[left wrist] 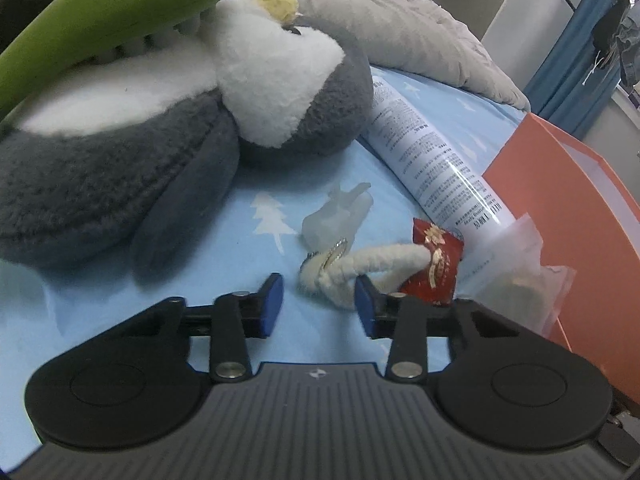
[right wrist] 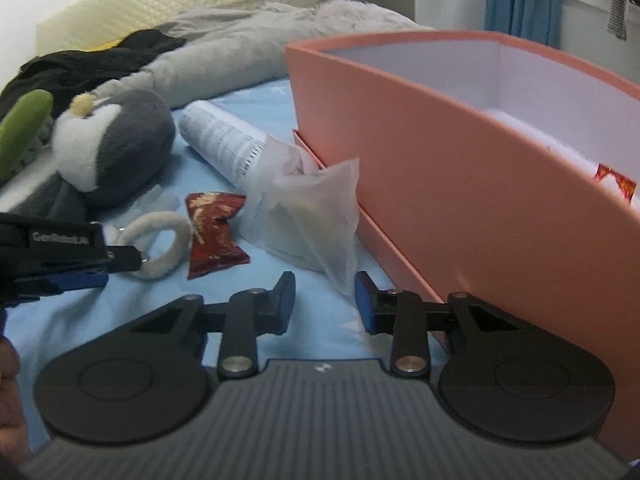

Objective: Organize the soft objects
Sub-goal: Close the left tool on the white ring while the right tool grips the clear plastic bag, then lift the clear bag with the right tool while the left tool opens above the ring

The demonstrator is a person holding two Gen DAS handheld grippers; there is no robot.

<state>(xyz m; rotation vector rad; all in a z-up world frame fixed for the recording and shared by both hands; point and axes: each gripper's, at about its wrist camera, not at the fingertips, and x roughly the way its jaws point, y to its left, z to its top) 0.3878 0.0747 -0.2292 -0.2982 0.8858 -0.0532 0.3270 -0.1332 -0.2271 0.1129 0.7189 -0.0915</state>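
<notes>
While spread wide on either side of the fluffy white loop [left wrist: 360,266], left hand-held gripper [left wrist: 319,304] poised low over the bed [left wrist: 80,300], empty, one blue pad [left wrist: 365,307] just touching the loop's near end, probably lined up that way so a squeeze catches the plush ring rather than the key ring [left wrist: 334,254] on it. Loop lying beside a red snack packet [left wrist: 436,268], near the grey penguin plush [left wrist: 160,128] under a green plush [left wrist: 100,12]. Right hand-held gripper [right wrist: 324,302] likewise spread and empty, aimed at a translucent pouch [right wrist: 312,216] leaning by the orange box [right wrist: 460,152], which stands open toward the bed's edge, likely as the collecting place. White tube [right wrist: 224,140] resting between penguin and box.
</notes>
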